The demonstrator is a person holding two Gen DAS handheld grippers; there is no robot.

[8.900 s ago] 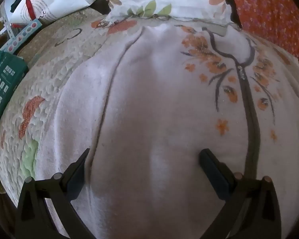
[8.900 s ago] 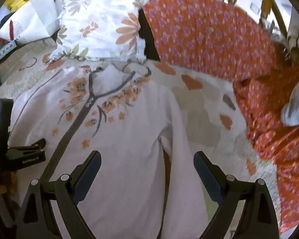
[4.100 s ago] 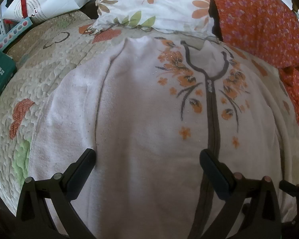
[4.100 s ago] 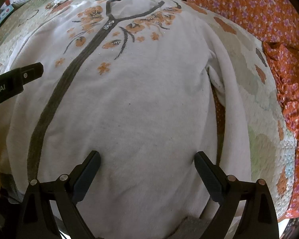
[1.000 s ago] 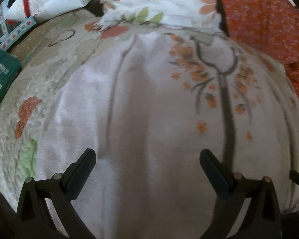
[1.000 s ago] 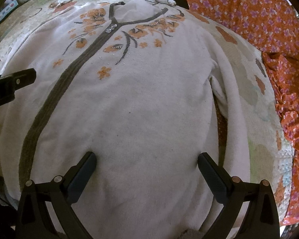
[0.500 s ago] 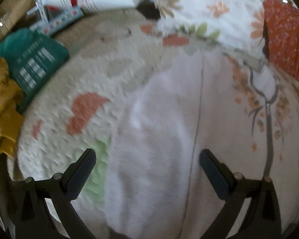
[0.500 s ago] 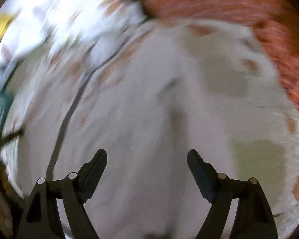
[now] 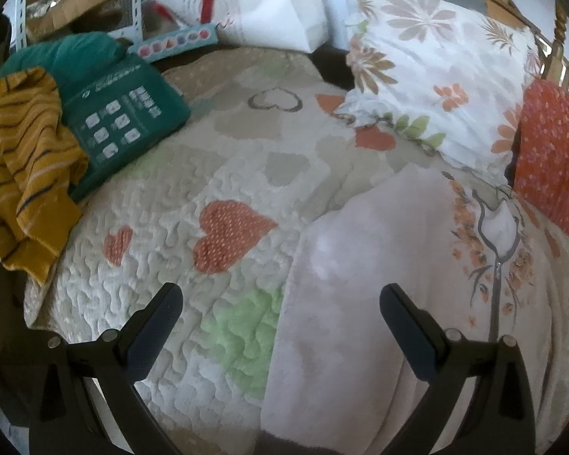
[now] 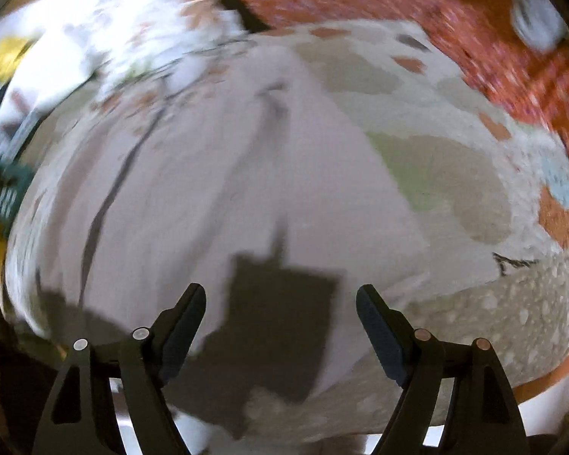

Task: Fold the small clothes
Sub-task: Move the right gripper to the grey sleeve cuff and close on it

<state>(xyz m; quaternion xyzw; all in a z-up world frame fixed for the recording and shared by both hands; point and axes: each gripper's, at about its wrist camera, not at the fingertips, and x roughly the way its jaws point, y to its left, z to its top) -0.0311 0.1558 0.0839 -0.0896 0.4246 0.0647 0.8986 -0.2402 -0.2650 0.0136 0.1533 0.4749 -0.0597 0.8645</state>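
Both grippers, left (image 9: 280,320) and right (image 10: 280,318), hung spread and empty over the spread-out jacket (image 9: 379,284); folding looked unstarted; next, probably pinch a sleeve edge

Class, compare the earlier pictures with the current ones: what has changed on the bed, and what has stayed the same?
The left hand-held gripper has swung left, off the white sweater toward its sleeve edge. The right hand-held gripper has swung right and narrowed its jaws slightly, holding nothing. The sweater stays flat and unfolded on the quilt.

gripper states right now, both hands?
Left gripper: open, holding nothing, over the quilt and the edge of the white cardigan.
Right gripper: open, holding nothing, above the cardigan.
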